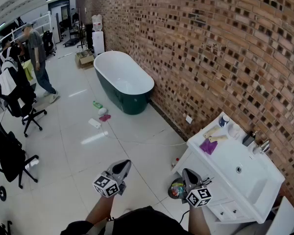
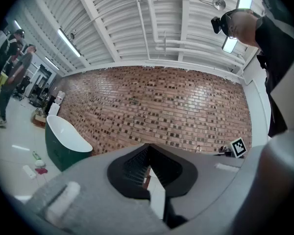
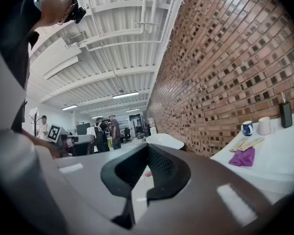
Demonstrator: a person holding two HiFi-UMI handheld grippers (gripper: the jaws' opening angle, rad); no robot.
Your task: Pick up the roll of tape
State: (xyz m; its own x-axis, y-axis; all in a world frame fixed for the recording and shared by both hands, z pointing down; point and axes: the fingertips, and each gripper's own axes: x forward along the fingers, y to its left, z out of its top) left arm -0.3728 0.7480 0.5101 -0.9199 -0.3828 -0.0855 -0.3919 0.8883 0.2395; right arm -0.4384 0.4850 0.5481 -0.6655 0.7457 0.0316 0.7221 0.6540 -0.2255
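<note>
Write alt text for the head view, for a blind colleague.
The left gripper and right gripper, both shut and empty, are held over a white floor. A white sink stands at right against the brick wall, with a green bathtub farther along it.

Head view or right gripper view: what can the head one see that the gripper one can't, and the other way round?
Only the head view shows the sink's drain hole and the white cable lying across the floor. Only the right gripper view shows the ceiling lights and the camera on the person's head. Both show the bathtub, the brick wall, the purple cloth and the white sink counter.
</note>
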